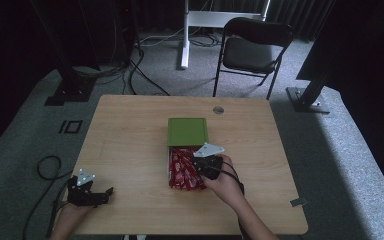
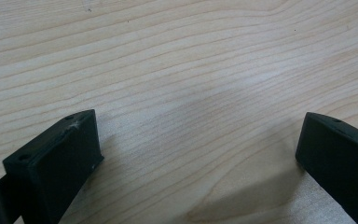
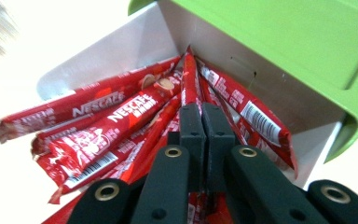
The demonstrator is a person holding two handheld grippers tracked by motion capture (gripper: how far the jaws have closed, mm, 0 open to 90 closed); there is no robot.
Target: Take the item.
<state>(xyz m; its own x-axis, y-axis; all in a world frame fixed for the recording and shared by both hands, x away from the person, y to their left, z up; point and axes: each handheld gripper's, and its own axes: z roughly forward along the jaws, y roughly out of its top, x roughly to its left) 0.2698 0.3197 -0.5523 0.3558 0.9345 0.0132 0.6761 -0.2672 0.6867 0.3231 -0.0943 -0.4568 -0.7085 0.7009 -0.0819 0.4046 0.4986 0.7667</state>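
Right gripper (image 3: 200,116) sits with jaws pressed together over glossy red sachets (image 3: 121,116) spilling from my white box (image 3: 121,51), green lid (image 3: 279,37) alongside. Left gripper (image 2: 198,154) gapes above bare wood-grain table (image 2: 177,56).

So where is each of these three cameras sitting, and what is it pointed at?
High view: above the person's side, facing forward and down on the wooden table; forearms and both tongs enter from below.
Left gripper view: rides the left tongs, facing bare tabletop; two black jaws stand wide apart.
Right gripper view: rides the right tongs, facing red coffee sachets in a white tray under a green lid; jaws pressed together.
Shared: sachets and lid appear in the high view too.
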